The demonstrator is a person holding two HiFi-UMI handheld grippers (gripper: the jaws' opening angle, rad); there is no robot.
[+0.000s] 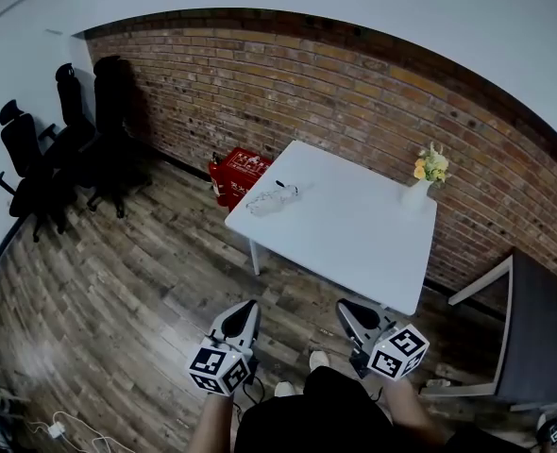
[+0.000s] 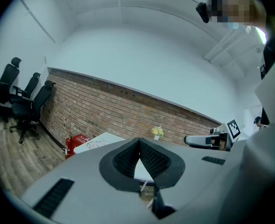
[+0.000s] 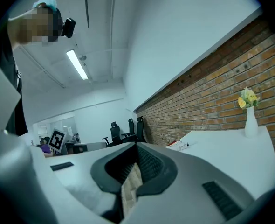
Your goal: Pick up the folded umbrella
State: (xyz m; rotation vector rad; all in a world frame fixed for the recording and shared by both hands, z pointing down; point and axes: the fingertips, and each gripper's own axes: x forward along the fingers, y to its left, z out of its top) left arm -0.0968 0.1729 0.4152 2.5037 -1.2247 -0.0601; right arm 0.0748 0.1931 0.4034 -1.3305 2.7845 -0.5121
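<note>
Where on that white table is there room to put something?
The middle and near edge of the table lie bare, between the folded umbrella at its far left corner and the flower vase at its far right. Only those corners are taken.

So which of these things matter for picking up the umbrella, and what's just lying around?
For the job: folded umbrella; white table it lies on; left gripper; right gripper.
Just lying about: flower vase; red box; office chairs.

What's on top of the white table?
A white vase of yellow flowers at the far corner, and a folded umbrella near the left edge. The whole top of the table shows; nothing is hidden.
</note>
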